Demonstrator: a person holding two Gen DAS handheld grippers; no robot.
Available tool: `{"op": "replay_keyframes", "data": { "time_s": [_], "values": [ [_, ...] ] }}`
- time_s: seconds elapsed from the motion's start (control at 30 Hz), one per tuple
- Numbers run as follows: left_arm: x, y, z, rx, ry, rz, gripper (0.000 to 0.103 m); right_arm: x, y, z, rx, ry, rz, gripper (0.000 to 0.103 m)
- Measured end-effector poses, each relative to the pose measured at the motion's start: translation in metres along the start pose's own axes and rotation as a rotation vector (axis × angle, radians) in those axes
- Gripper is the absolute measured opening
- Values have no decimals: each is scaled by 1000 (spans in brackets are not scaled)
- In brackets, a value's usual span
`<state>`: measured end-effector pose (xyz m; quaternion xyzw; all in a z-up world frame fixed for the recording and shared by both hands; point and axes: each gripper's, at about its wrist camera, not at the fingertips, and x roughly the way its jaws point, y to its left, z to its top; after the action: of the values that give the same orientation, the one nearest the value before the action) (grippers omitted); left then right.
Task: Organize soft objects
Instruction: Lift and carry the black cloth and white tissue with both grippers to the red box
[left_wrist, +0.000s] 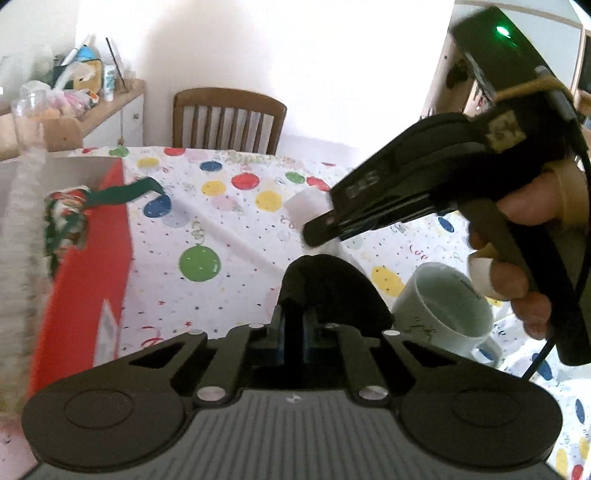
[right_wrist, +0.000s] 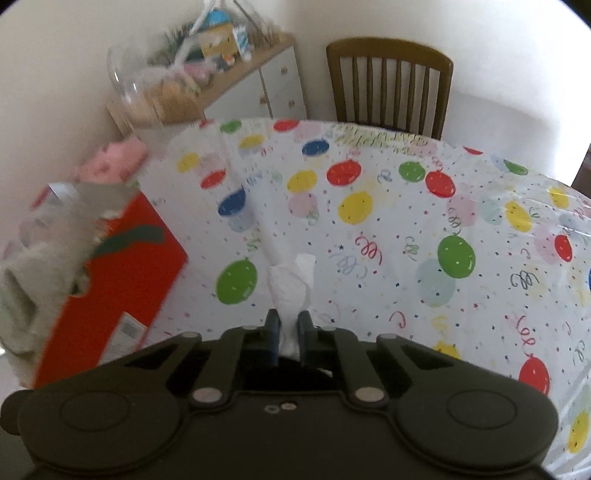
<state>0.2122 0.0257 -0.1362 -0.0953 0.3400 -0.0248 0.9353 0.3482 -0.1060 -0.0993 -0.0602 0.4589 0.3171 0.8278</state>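
We pinch white tissue (right_wrist: 291, 284) in right gripper (right_wrist: 287, 325), jaws pressed on it. Left gripper (left_wrist: 308, 280) clamped shut on dark object (left_wrist: 325, 280). Red box (right_wrist: 122, 280) sits left of right gripper; we carry tissue there with firm grip, clear of mug (left_wrist: 443, 306).

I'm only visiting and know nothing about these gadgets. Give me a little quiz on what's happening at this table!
1. What do the right gripper's jaws pinch? A sock, B white tissue, C spoon.
2. True or false: the white mug lies inside the red box.
3. What pattern covers the tablecloth?
Key: 1 B. 2 False; it sits on the tablecloth. 3 Coloured balloons.
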Motion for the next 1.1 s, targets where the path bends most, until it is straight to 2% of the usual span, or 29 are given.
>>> {"op": "replay_keyframes", "data": {
  "time_s": [0.23,0.5,0.87,0.97,1.1],
  "values": [
    [-43,13,6,-58,-49,12,7,-48,5,-1,26,-92,40,6],
    [-95,32,26,-102,-115,23,7,-97,27,-2,16,-142,104,6],
    [-159,66,59,-124,-264,131,6,-124,63,2,-28,-179,168,6],
    [-169,82,64,-132,-266,141,6,-121,73,5,-44,-173,184,6],
    [-166,85,61,-78,-164,70,7,-120,79,9,-52,-183,195,6]
  ]
}}
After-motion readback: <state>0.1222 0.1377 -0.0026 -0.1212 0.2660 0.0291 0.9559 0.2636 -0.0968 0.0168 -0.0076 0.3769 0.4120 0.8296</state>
